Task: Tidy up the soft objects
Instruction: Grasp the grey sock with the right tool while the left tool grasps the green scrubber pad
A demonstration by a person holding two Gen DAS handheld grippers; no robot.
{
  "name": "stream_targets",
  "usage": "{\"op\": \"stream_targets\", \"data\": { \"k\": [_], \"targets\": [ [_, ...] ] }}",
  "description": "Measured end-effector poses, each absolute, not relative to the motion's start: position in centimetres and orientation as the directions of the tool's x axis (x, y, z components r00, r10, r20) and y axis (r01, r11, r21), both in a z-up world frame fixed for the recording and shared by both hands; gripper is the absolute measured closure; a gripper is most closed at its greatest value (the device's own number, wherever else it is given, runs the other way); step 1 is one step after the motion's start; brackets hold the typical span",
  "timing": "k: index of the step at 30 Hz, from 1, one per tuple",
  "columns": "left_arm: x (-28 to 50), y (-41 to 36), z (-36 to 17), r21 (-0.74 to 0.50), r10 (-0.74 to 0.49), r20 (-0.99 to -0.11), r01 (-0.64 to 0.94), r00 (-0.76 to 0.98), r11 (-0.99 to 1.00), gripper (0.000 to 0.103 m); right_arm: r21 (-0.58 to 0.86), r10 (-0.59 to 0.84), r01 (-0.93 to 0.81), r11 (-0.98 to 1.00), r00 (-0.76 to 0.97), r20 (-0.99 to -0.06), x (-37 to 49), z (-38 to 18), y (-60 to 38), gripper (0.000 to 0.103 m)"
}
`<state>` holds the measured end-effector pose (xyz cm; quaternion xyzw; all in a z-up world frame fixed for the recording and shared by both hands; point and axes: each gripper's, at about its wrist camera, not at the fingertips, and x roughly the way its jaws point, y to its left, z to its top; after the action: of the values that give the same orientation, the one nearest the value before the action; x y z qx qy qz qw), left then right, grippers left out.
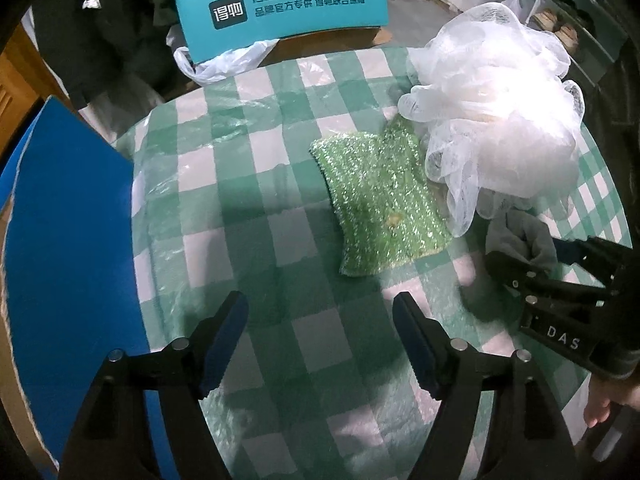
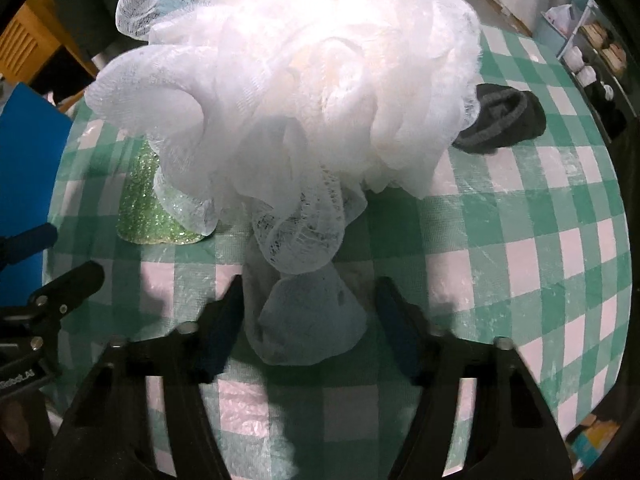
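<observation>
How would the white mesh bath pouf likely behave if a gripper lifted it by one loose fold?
The white mesh bath pouf is airy netting, so probably very light. Its ruffles hang loose, so it would likely sag and stretch. One drooping fold might snag or drag the sparkly green scouring cloth beside it.

Soft things on the surface [image 1: 280,216]

The scrub pad [image 1: 380,200] lies flat mid-surface, the mesh puff [image 1: 496,112] overlapping its right edge. A rag [image 2: 308,320] lies before the puff; a sock [image 2: 500,120] right of it. A box [image 1: 280,4] stands behind.
</observation>
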<state>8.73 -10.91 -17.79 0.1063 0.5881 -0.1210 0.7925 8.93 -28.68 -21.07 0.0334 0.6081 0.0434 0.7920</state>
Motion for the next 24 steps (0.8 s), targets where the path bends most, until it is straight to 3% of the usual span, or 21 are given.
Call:
{"op": "stream_targets", "data": {
  "k": [1,2,5,24],
  "targets": [
    [8.9,-11.0,-17.9,0.026,-0.067,-0.958,0.317,0.279,0.948,0.027,0.097,0.102,-0.03,0.995,0.264,-0.959,8.9,-21.0,-28.6,0.056],
    [9.2,-11.1,-18.1,0.026,-0.066,-0.958,0.316,0.279,0.949,0.027,0.096,0.101,-0.033,0.995,0.264,-0.959,9.0,-21.0,-28.5,0.068],
    [10.1,-11.2,-18.5,0.03,-0.059,-0.958,0.302,0.281,0.953,0.027,0.114,0.118,-0.029,0.993,0.271,-0.955,9.0,-20.7,-28.7,0.074],
    [13.5,-13.7,-20.1,-0.061,-0.124,-0.956,0.235,0.267,0.97,0.023,0.14,0.144,-0.034,0.99,0.322,-0.936,7.9,-17.6,-30.9,0.075]
  ]
}}
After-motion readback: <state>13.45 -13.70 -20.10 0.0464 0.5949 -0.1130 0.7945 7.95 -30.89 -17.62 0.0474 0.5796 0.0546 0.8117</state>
